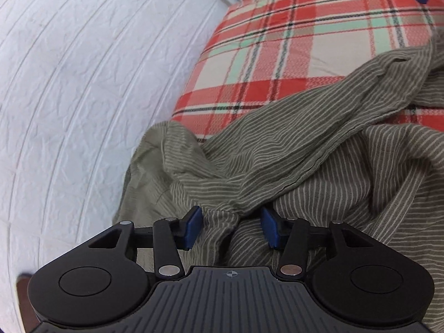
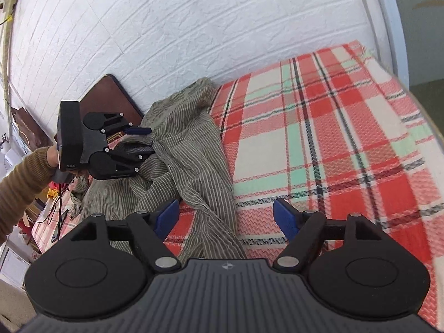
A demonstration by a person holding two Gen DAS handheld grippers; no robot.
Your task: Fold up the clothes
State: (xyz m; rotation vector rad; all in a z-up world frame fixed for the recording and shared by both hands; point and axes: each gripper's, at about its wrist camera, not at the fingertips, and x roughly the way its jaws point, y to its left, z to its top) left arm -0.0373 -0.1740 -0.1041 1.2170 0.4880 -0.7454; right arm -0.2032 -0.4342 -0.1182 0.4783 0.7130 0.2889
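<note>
garment: olive striped shirt [image 2: 183, 149], crumpled, lying on the plaid blanket [image 2: 333, 127] at the wall side of the bed, by the white brick-pattern wall [image 2: 194, 27]
long axis: the heap runs from the wall corner toward the right camera, ending in a narrow strip of cloth that trails under the right tool [image 2: 226, 217]
left tool [image 1: 231, 229]: jaws about half apart, a bunched ridge of the shirt between the blue pads [image 1: 194, 226]; no pad is seen pressing on the cloth, so not a grip yet (judged from the left wrist view)
left tool, seen from the right: tipped on its side over the far end of the heap, held by a hand in a brown ribbed sleeve [image 2: 22, 177]
right tool: jaws wide, nothing clamped; the trailing strip passes just beside its left-hand pad, mostly blanket under the gap
key relation: shirt lies ahead and to the picture-left of the right tool, directly under the left tool; left is the nearer one to the bulk of the fabric
next move (judgement): left closes on the ridge, right shifts toward the strip for a second hold, then both spread the shirt flat
risk: pinching several layers at once
progress: early, no fold visible
</note>
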